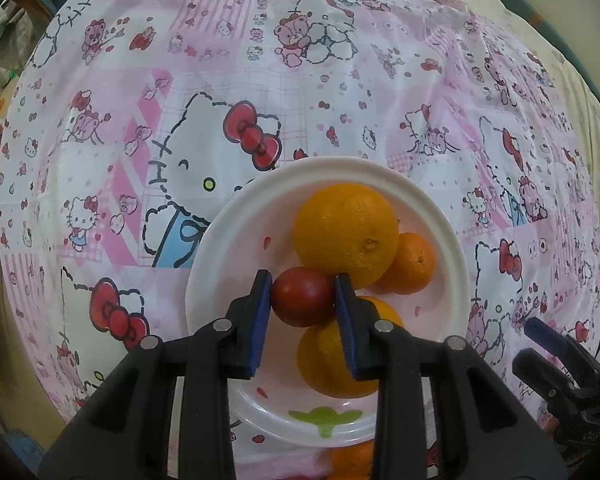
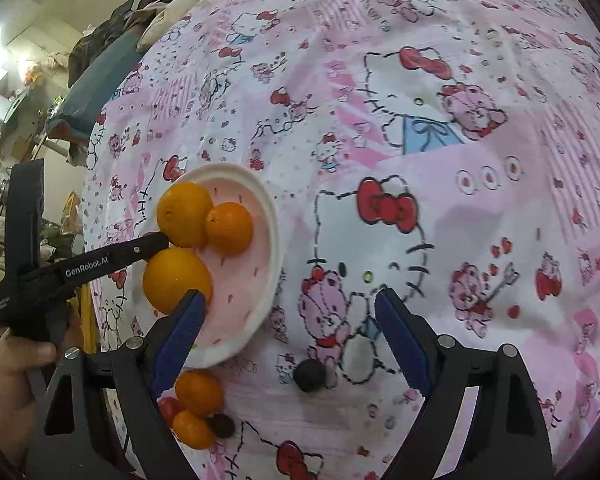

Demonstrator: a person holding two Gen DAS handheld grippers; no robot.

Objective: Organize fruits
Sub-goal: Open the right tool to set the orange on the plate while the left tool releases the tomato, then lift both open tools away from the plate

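In the left wrist view my left gripper (image 1: 303, 280) is shut on a small dark red fruit (image 1: 302, 298), held just over the white plate (image 1: 440, 216). On the plate lie a large orange (image 1: 346, 234), a small orange (image 1: 414, 264) and another orange (image 1: 328, 364) partly under the right finger. My right gripper (image 2: 290, 294) stands open above the cloth to the right of the plate (image 2: 268, 216), nothing between its pads. A dark round fruit (image 2: 310, 375) lies on the cloth below its gap. The red fruit is hidden in the right wrist view.
Off the plate's near edge lie two small oranges (image 2: 199, 394), a red fruit (image 2: 168, 406) and a dark fruit (image 2: 222, 426). A pink cartoon-print cloth (image 2: 480, 240) covers the whole surface. A hand (image 2: 4, 364) holds the left gripper's handle. Room clutter lies beyond the cloth's left edge.
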